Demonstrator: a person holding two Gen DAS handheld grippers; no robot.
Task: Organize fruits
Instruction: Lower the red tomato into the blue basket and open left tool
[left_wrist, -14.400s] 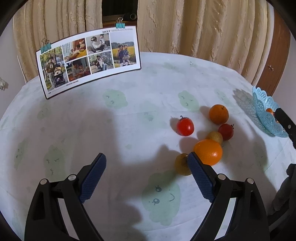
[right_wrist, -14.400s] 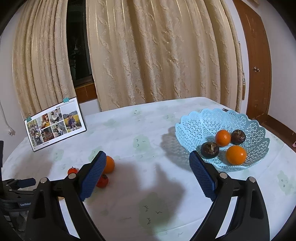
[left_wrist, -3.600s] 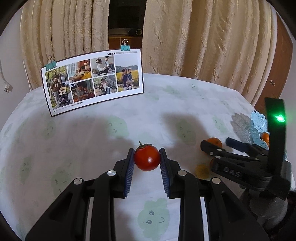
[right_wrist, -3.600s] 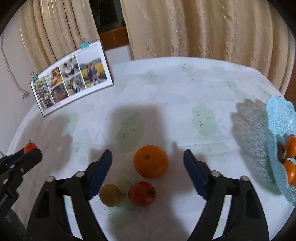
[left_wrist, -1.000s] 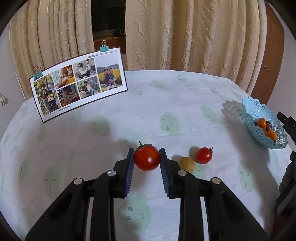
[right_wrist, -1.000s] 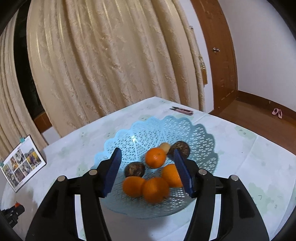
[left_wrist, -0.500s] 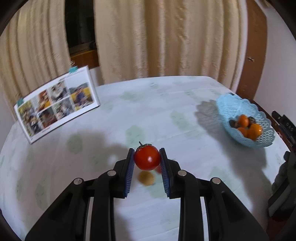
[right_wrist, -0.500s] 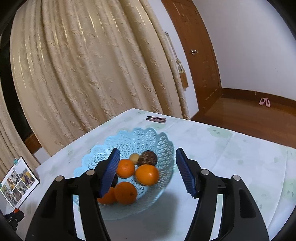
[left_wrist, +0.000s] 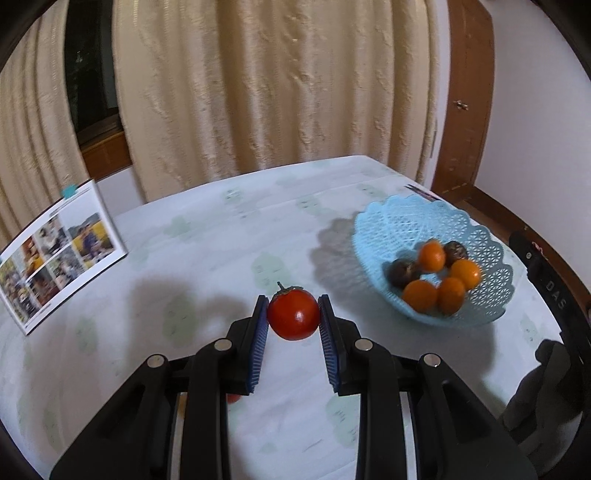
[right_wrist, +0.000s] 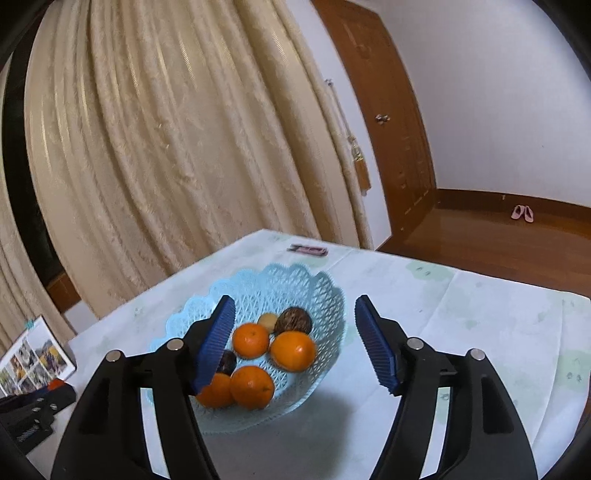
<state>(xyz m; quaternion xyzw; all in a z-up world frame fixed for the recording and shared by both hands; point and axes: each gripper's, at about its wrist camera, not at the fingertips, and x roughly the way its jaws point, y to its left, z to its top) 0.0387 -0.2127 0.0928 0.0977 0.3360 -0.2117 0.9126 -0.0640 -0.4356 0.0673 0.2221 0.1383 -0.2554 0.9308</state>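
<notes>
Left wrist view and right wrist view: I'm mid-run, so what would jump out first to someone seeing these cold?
First, the red tomato pinched between the blue pads of the left gripper, held above the tablecloth. Next, the light blue lattice basket on the table ahead of the right gripper, holding oranges and dark round fruits; that gripper's jaws are opening with nothing between them. A photo collage board stands at the left.

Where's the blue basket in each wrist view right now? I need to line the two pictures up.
Left wrist: blue basket at right of centre, beyond the red tomato.
Right wrist: centre, basket behind the open tongs.
Shared landmark: photo board, left in both.
</notes>
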